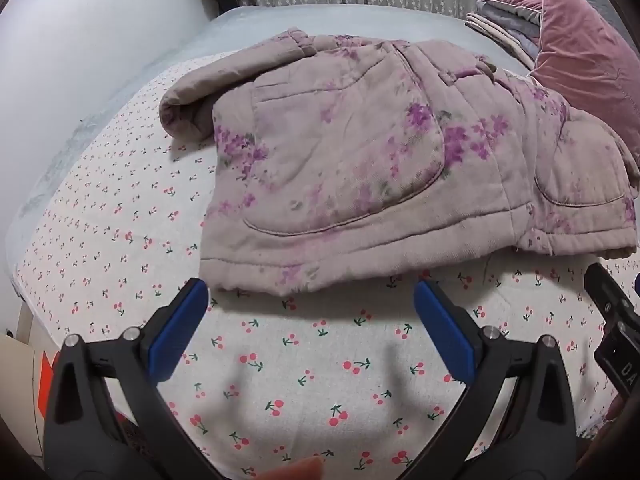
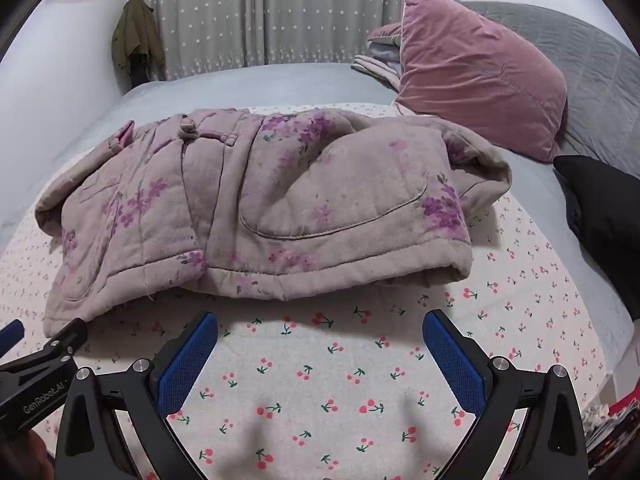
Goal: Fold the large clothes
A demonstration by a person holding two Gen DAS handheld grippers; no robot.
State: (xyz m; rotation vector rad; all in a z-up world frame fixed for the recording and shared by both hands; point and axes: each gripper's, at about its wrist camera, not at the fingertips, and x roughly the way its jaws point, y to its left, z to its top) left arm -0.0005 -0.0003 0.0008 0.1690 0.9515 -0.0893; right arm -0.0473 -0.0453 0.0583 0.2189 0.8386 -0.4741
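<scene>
The padded lilac floral jacket (image 1: 360, 168) lies on the cherry-print bed sheet (image 1: 304, 372), its long axis running left-right, hem nearest. The left gripper (image 1: 310, 304) and the right gripper (image 2: 320, 334) hover just short of that hem, released and empty, about equally near.

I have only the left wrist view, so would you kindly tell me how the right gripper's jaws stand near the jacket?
Observer: The right gripper has its jaws wide open over the cherry-print sheet, just short of the hem of the padded floral jacket, with nothing between them.
Operator: Thank you. Does anything lie to the right of the jacket?
Observer: Yes, a black fabric item sits at the bed's right edge, apart from the jacket.
Operator: And what is behind the pink pillow?
Observer: A grey quilted cover rises behind the pink pillow.
</scene>
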